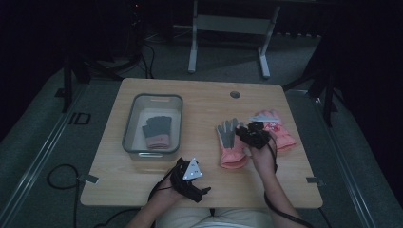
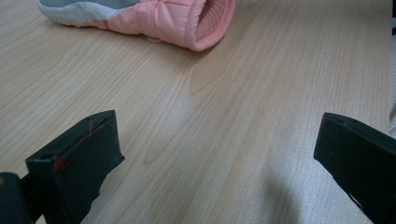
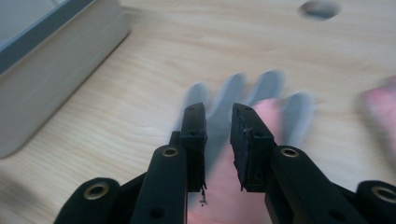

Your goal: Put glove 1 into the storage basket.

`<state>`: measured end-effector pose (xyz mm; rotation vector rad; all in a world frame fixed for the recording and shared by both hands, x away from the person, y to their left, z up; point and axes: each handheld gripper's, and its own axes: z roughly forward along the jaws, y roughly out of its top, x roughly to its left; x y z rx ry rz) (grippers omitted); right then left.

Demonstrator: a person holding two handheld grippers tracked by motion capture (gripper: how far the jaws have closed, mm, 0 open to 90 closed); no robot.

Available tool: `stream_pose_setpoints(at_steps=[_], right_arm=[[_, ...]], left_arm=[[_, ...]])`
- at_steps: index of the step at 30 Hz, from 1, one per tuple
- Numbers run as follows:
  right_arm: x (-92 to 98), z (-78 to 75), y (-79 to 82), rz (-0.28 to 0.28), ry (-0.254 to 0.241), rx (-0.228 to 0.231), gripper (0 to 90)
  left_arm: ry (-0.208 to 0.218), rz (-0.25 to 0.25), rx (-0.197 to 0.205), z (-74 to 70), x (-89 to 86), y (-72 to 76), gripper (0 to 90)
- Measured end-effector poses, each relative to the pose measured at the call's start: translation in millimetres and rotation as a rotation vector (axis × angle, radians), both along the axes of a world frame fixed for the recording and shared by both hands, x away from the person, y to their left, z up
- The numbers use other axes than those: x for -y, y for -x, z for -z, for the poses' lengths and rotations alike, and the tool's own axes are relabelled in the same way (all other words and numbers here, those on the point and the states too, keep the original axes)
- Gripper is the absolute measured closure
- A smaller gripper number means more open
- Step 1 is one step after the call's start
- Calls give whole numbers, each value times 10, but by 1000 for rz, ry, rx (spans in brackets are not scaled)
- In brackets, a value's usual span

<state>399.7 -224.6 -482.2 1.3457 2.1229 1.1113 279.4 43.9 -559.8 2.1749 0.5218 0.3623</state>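
A pink glove with a grey palm (image 1: 230,142) lies palm up right of the table's centre, and a second pink glove (image 1: 278,128) lies further right. My right gripper (image 1: 247,135) hovers between them, over the first glove's fingers. In the right gripper view its jaws (image 3: 218,112) stand a little apart with nothing pinched, and the blurred glove (image 3: 280,107) lies below. My left gripper (image 1: 202,187) rests near the front edge. Its jaws (image 2: 217,135) are wide open over bare wood, and the glove's pink cuff (image 2: 168,18) lies ahead.
A grey plastic bin (image 1: 130,118) on the table's left holds a dark grey glove with a pink cuff (image 1: 158,130); the bin's wall (image 3: 56,70) is at the left of the right gripper view. A round cable hole (image 1: 235,94) sits near the far edge.
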Motion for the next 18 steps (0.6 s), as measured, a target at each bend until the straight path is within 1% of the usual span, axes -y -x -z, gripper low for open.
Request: stream_pose_setpoints(at_steps=[1, 2, 3, 5, 6, 7, 9, 10, 11, 13, 14, 15, 16, 18], right_arm=[[84, -40, -5, -16, -1, 21, 734], [175, -71, -11, -24, 12, 40, 726], [272, -94, -13, -17, 34, 55, 720], [488, -108, -4, -22, 57, 74, 721], [603, -107, -2, -2, 82, 79, 728], [724, -106, -9, 20, 98, 77, 731], [964, -112, -34, 57, 98, 69, 730], [1072, -118, -53, 74, 106, 65, 729], [1169, -124, -76, 79, 112, 66, 725], [1319, -128, -133, 71, 128, 67, 713], [1374, -124, -170, 74, 142, 59, 705], [1455, -99, -255, 55, 156, 41, 682], [1455, -99, -255, 55, 156, 41, 682], [1493, -59, -338, 44, 161, 22, 645]], left_arm=[[3, 1, 0, -1, -1, 1, 1], [6, 0, -2, 1, -2, 2, 1], [4, -1, -7, 0, -3, 1, 1], [11, -1, -11, 1, -10, -1, 1], [17, -4, -14, 3, -14, -2, 1], [18, -5, -15, 5, -19, -4, 1], [16, -7, -11, 6, -17, -2, 1], [14, -7, -8, 6, -12, 2, 1], [7, -5, -5, 6, -7, 3, 1], [2, -4, -1, 11, -2, 7, 1], [1, -4, -2, 13, 0, 6, 1], [2, -4, -2, 12, 0, 5, 1], [4, -5, -2, 12, 0, 4, 1], [6, -5, -3, 12, -5, 0, 1]])
